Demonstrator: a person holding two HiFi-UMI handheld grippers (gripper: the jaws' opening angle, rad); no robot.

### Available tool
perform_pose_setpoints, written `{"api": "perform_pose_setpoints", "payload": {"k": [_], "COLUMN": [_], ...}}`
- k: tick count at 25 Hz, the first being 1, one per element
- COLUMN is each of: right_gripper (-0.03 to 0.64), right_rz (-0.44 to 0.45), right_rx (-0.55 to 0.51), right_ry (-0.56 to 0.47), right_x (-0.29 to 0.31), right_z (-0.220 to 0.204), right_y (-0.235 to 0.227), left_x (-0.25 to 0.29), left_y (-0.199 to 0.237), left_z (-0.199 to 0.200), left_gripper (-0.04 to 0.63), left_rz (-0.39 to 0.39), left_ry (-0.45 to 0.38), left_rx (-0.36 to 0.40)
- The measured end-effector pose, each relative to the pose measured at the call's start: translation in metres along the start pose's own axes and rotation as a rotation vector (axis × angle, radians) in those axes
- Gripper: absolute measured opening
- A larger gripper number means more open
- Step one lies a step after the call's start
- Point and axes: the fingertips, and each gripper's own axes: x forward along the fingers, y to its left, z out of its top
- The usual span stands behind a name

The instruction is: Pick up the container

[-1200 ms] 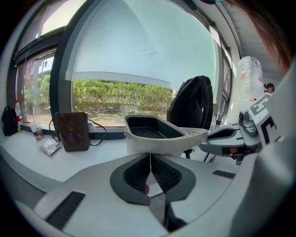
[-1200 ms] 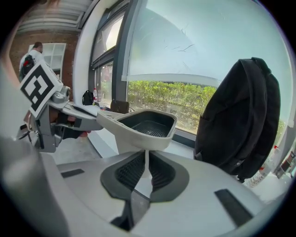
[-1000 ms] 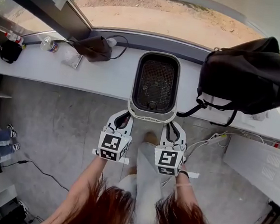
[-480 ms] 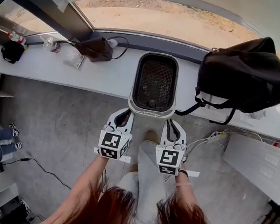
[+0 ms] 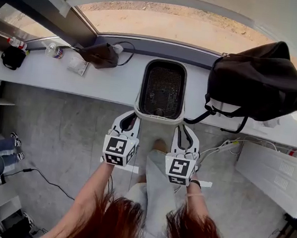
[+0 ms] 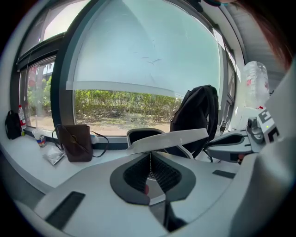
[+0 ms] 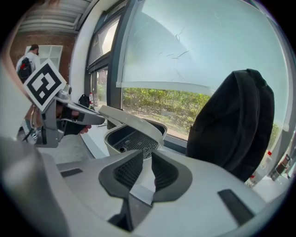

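Note:
The container is a white, deep basket with a dark mesh floor. It stands on the window ledge, its near end over the ledge's front edge. My left gripper is at its near left corner and my right gripper at its near right corner. In the left gripper view the pads are shut together, and the container's white front flange lies just past the tips. In the right gripper view the jaws are opening, with a narrow empty gap between the pads; the flange lies beyond them.
A black backpack sits on the ledge close to the right of the container. A brown pouch, a cable, a small bottle and a black bag lie to the left. A white crate stands on the floor at the right.
Both grippers have edged slightly forward toward the ledge. The container stays in much the same place on the ledge.

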Motion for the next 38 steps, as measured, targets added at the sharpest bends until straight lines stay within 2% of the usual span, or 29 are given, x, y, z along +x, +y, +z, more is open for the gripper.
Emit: {"api": "perform_pose_setpoints", "payload": {"k": [2,10,23,29,35,38], "right_gripper": [0.107,0.140,0.143,0.143,0.129,0.115], "right_rz": [0.010,-0.001,-0.011,-0.004,-0.018,-0.029], "right_rx": [-0.004,-0.060,-0.219,-0.223,-0.216,-0.223], "right_ry": [-0.009,-0.028,-0.067,-0.066,-0.084,-0.092], "right_x": [0.003,0.014,0.032,0.035,0.036,0.039], "right_z": [0.004,0.026,0.051,0.059,0.064,0.065], "right_y": [-0.001,-0.016,-0.023,-0.021,-0.026,-0.030], "left_x": [0.002,0.005,0.008,0.006,0.004,0.005], "left_y": [0.001,0.001,0.012,0.019,0.032,0.032], "left_z": [0.002,0.012,0.014,0.014,0.016,0.017], "left_gripper": [0.018,0.018,0.018,0.018,0.022,0.073], "left_rz": [0.002,0.008,0.038,0.061,0.116,0.113], "left_ry": [0.003,0.015,0.039,0.035,0.025,0.027], "left_rx": [-0.005,-0.003,0.001,0.017,0.045,0.091]}}
